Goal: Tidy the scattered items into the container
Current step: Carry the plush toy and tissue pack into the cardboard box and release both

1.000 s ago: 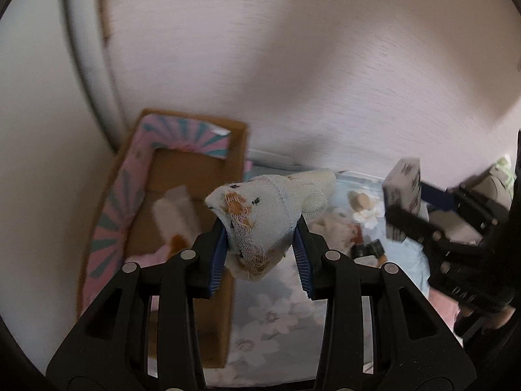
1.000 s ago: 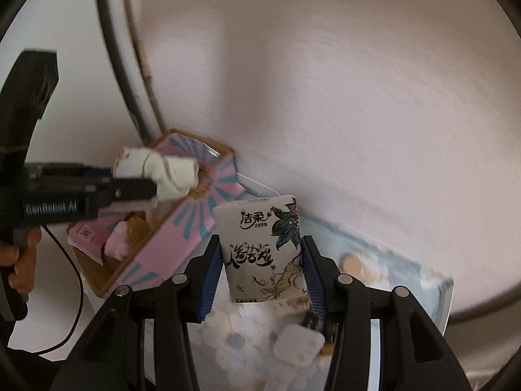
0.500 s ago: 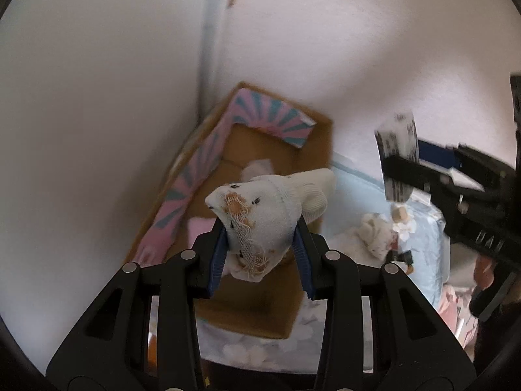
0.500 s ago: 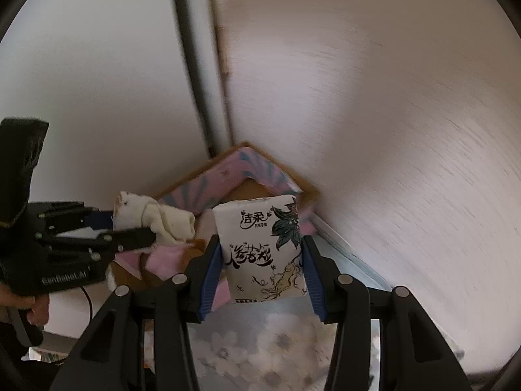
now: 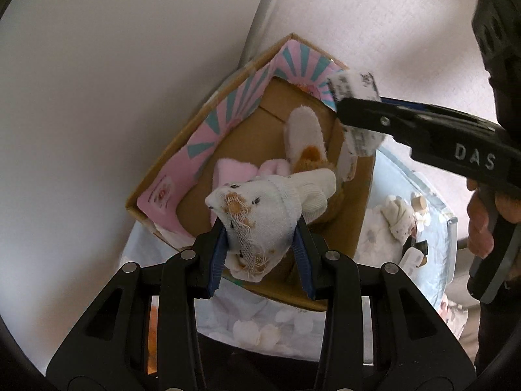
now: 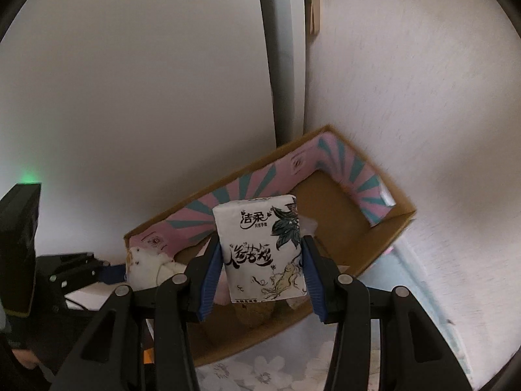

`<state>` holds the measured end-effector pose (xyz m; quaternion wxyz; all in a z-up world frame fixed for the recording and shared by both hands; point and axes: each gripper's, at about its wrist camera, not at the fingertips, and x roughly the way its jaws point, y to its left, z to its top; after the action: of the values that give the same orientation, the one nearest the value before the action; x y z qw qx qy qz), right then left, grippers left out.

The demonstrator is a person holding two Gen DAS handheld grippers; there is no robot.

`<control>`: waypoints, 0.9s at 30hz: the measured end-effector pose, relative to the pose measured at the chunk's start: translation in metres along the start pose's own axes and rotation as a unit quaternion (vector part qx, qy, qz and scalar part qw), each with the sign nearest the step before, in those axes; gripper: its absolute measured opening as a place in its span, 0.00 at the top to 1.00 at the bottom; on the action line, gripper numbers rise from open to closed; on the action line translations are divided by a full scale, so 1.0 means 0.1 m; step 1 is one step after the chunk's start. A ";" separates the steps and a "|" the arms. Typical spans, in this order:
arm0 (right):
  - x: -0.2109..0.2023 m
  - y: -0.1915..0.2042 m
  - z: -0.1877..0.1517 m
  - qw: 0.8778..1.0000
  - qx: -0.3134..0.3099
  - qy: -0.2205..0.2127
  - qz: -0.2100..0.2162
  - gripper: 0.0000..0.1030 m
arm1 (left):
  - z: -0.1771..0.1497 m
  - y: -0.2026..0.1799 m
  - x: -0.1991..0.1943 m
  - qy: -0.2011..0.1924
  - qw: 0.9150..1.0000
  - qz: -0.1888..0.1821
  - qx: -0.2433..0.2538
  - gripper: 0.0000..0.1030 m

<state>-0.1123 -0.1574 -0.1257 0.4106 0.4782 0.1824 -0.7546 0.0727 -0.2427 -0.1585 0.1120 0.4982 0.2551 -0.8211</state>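
1. Both grippers have swung over from the floral cloth to the box (image 5: pixel 224 120) in the last second; 1 s ago the box sat off to the left, now it lies right under both loads
2. The left gripper (image 5: pixel 260 251) stays clamped on a white sock (image 5: pixel 260 208); its jaws are narrowed to the sock's width, and the sock hangs over the near half of the box
3. The right gripper (image 6: pixel 262 267) still pinches a tissue pack (image 6: pixel 260 247) upright between its pads, held over the box's right side, seen from the left view as well (image 5: pixel 355 94)
4. Inside the box lie a pink cloth (image 5: pixel 234 171) and a plush toy (image 5: pixel 304 137), so part of the tidying looks done
5. On the cloth (image 5: pixel 384 189) to the right, a small white bundle (image 5: pixel 397 218) and a few small bits remain outside the box
6. My judgement: both loads are now placed for release; opening each gripper should drop them in, then the right-side leftovers come next
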 end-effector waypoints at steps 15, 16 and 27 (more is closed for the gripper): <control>0.04 -0.27 0.17 0.994 0.097 0.013 0.055 0.33 | 0.06 -0.16 0.12 0.029 0.999 -0.023 0.010 0.00; -0.01 -0.32 0.17 0.992 0.110 0.001 0.062 0.33 | 0.06 -0.20 0.11 0.026 0.999 -0.018 0.019 0.00; -0.36 -0.36 -0.06 0.995 0.098 -0.026 0.022 0.34 | 0.15 -0.46 0.09 0.035 0.998 -0.022 0.044 0.00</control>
<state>-0.1300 -0.1157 -0.1018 0.3829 0.4999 0.0862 -0.7720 0.0366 -0.2113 -0.1464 0.0628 0.5253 0.2332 -0.8160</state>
